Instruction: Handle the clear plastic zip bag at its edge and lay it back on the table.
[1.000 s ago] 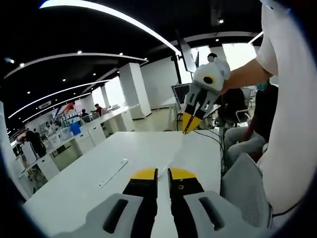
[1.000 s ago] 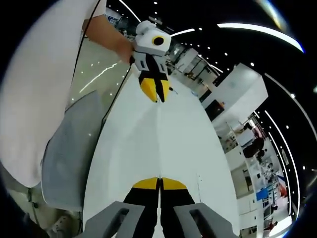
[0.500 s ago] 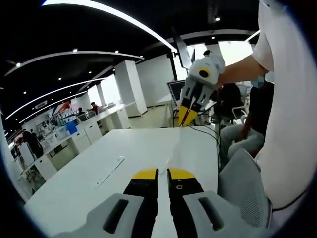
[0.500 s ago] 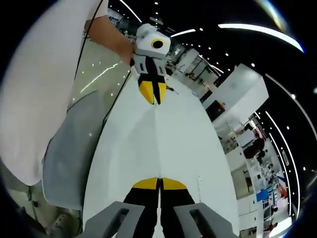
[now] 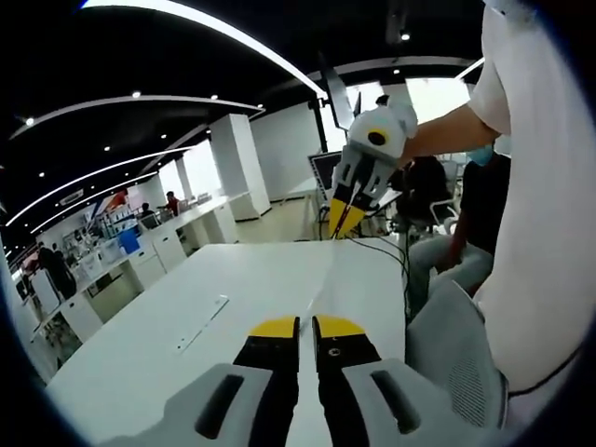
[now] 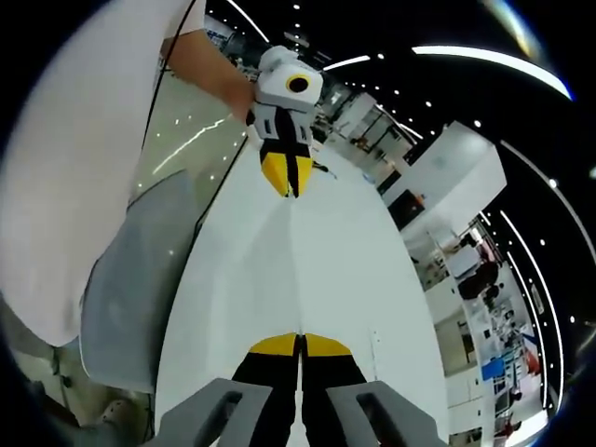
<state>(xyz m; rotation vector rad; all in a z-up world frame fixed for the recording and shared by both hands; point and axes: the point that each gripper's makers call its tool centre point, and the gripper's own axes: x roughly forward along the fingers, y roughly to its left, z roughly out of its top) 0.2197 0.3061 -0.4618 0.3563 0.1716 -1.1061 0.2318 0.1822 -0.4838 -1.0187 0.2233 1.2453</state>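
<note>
i am holding one clear plastic zip bag (image 5: 324,289) stretched between my two grippers, above the white table (image 5: 158,345), and that stretch is the relation my coming move is turning on. going from left to right in the left gripper view: the left gripper (image 5: 304,321) is rising from the bottom with its yellow tips pressed together, and the bag's near edge seems to be pinched there. from it a faint glossy sheet is running up and away to the right gripper (image 5: 342,222), which is hanging tips-down over the far part of the table, its tips also drawn together on the opposite edge. so the bag's long axis is lying along the line between the tools, roughly along the table's length, and neither hand is nearer to it than the other; each is gripping one end.

in the right gripper view i am seeing the same thing mirrored: the left gripper (image 6: 288,182) pointing down at the top, the bag showing as a pale crease, and the right gripper (image 6: 300,340) closed at the bottom.

counting: one bag, two grippers, one table, one grey chair (image 5: 456,358), one small flat strip (image 5: 205,319) lying on the table. i judge that both ends should be lowered together, keeping the sheet level.
</note>
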